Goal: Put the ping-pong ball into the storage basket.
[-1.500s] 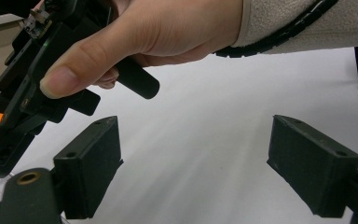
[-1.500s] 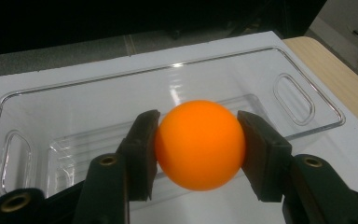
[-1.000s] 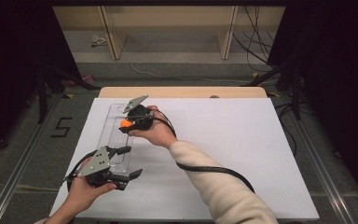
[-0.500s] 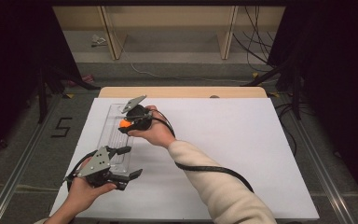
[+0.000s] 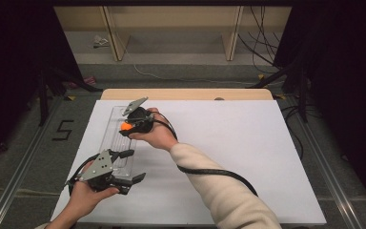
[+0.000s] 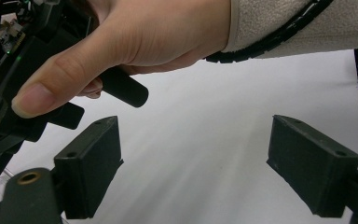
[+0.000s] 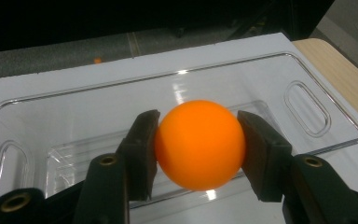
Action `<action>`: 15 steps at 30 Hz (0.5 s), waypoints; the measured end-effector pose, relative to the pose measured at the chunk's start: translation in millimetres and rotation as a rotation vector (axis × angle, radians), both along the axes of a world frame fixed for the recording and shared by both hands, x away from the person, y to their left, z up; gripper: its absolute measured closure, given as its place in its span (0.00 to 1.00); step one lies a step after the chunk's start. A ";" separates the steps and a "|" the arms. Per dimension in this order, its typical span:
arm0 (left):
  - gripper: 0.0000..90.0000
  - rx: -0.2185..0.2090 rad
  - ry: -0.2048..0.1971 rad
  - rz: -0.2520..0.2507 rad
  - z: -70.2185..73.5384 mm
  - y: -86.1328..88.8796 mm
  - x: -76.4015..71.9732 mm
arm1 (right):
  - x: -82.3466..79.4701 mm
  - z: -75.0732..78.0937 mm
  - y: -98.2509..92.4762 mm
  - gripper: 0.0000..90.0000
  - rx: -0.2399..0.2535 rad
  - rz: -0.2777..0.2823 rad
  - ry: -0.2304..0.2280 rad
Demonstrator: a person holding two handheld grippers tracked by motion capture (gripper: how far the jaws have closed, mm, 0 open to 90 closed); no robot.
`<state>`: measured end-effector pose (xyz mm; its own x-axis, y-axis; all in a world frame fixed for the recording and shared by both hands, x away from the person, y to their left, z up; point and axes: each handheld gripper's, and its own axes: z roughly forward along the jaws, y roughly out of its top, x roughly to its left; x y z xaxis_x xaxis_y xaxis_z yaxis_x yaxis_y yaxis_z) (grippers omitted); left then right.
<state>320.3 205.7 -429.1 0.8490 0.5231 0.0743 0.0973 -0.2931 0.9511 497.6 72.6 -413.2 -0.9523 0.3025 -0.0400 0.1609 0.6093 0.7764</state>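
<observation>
The right gripper (image 7: 198, 140) has its jaws pressed on either side of an orange ball (image 7: 199, 143), the pads touching it at 9 and 3 o'clock, so the ball sits squarely between them. It hangs over a clear tray (image 7: 307, 109), above the tray's ridged middle floor, with a slot-shaped handle hole off at 2 o'clock and another at 8 o'clock. In the high view the ball (image 5: 125, 126) is over the far half of the tray (image 5: 106, 136), which lies lengthwise along the left side of the white table (image 5: 248, 157). The left gripper (image 5: 126, 169) rests at the tray's near end, around 7 o'clock from the ball; its jaws stand wide apart with nothing between them, only bare tabletop showing through the gap. The tray's left rim runs close to the table's left edge. From 12 through 5 o'clock of the tray the table lies open, crossed only by the right sleeve (image 5: 219, 191) and its cable (image 5: 219, 172).
</observation>
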 end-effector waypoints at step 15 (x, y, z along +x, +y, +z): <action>0.19 -0.001 0.000 0.000 0.0 0.0 0.0 | 1.8 -2.3 3.5 0.57 -0.003 -0.004 0.006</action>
<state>320.3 205.7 -429.1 0.8489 0.5233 0.0741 0.0969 -0.2918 0.9515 499.4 76.0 -415.5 -0.9514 0.3061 -0.0353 0.1678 0.6109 0.7737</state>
